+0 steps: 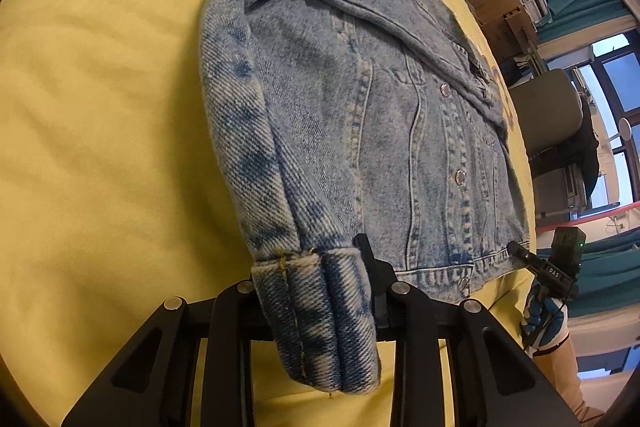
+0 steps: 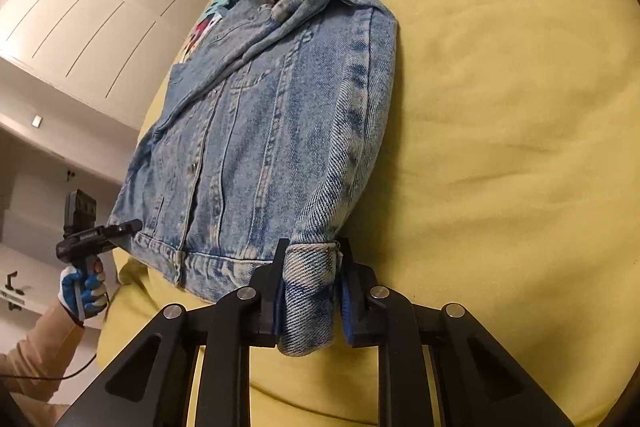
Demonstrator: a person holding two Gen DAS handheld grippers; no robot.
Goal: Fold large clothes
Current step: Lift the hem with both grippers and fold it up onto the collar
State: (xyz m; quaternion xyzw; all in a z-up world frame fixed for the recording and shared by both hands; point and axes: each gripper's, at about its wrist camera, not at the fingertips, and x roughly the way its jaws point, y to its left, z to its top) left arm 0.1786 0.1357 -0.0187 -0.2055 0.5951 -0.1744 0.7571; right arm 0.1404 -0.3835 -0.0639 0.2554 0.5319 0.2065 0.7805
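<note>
You had both sleeve cuffs pinched, left tongs (image 1: 316, 291) and right tongs (image 2: 310, 287), at the jacket (image 1: 380, 115)'s 6 o'clock hem, so the next move likely called for carrying both toward the 12 o'clock collar together.

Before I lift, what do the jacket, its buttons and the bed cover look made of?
Jacket: denim, likely cotton, acid-washed; diagonal twill weave, mottled blue-white fading, topstitched seams.
Buttons: metal, by their silvery glint.
Bed cover: soft matte yellow fabric, perhaps brushed cotton or fleece; gentle folds, no sheen.

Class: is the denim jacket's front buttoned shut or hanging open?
Shut: denim jacket lies flat on the bedspread, snaps along the closed front.
</note>
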